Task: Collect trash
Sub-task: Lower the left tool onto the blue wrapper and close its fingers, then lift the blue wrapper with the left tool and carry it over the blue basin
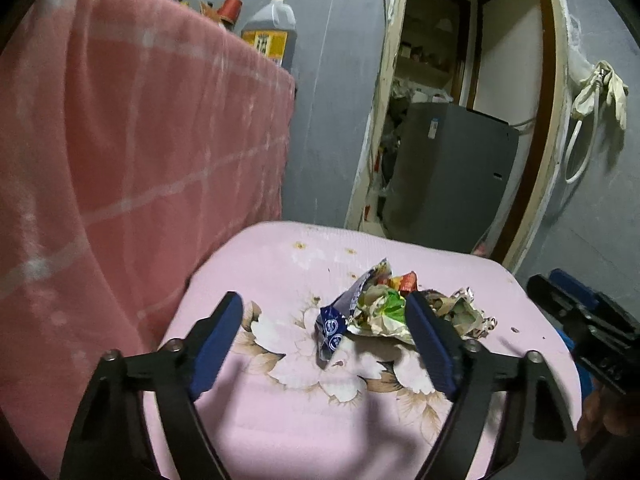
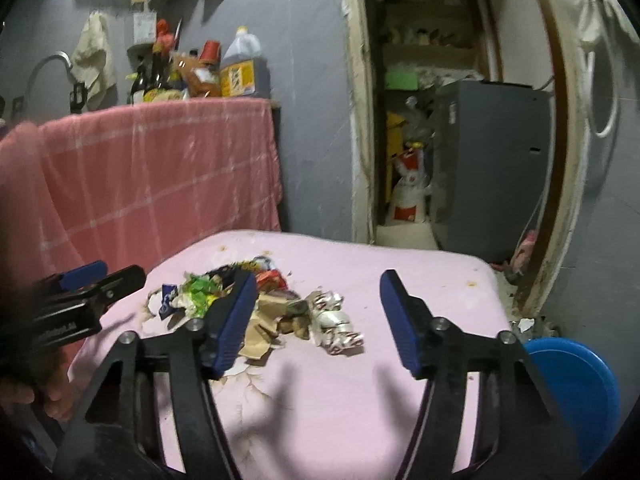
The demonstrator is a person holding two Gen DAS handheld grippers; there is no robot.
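A pile of crumpled wrappers and paper scraps [image 1: 384, 308] lies on a pink flowered table top [image 1: 280, 264]. The pile also shows in the right wrist view [image 2: 276, 312], with a crushed white and red wrapper [image 2: 336, 324] at its right end. My left gripper [image 1: 324, 320] is open and empty, just above the table in front of the pile; its right finger hides part of the pile. My right gripper [image 2: 318, 300] is open and empty, with the crushed wrapper between its fingers and further off. The right gripper [image 1: 580, 316] shows at the left view's right edge.
A pink checked cloth [image 1: 140, 140] hangs over a counter on the left, with a dark bottle [image 1: 272, 32] on top. A doorway with a grey appliance [image 1: 452, 172] is behind the table. A blue round object [image 2: 572, 392] sits low at the table's right.
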